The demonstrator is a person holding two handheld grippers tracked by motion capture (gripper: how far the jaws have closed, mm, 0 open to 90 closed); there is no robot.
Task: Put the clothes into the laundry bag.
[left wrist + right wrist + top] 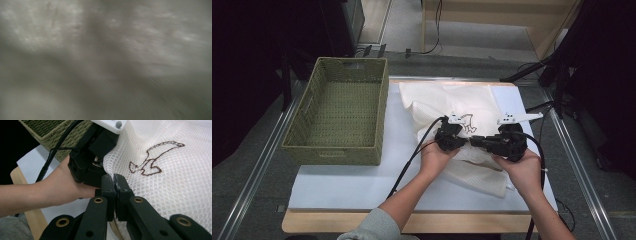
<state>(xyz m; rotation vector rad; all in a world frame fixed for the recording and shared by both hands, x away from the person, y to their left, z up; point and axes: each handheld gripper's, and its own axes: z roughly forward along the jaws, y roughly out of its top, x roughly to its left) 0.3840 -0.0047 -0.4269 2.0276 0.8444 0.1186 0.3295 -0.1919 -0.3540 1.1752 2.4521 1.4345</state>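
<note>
A white mesh cloth [447, 100] with a brown stitched figure [469, 122] lies rumpled on the white mat [362, 185]. Both grippers meet nose to nose at its middle. My right gripper [477, 141] points left, and in the right gripper view its jaws [115, 182] are shut on a fold of the cloth [175, 182] just below the figure [152, 160]. My left gripper [463, 141] points right, its front buried in the cloth [100, 167]. In the left gripper view, blurred mesh [106, 60] lies right against the lens and the jaws are hidden.
A green woven basket [337, 150] stands on the mat's left side, close beside the left hand [62, 187]. Black cables trail from both grippers toward the table's front edge. Bare mat lies in front of the hands.
</note>
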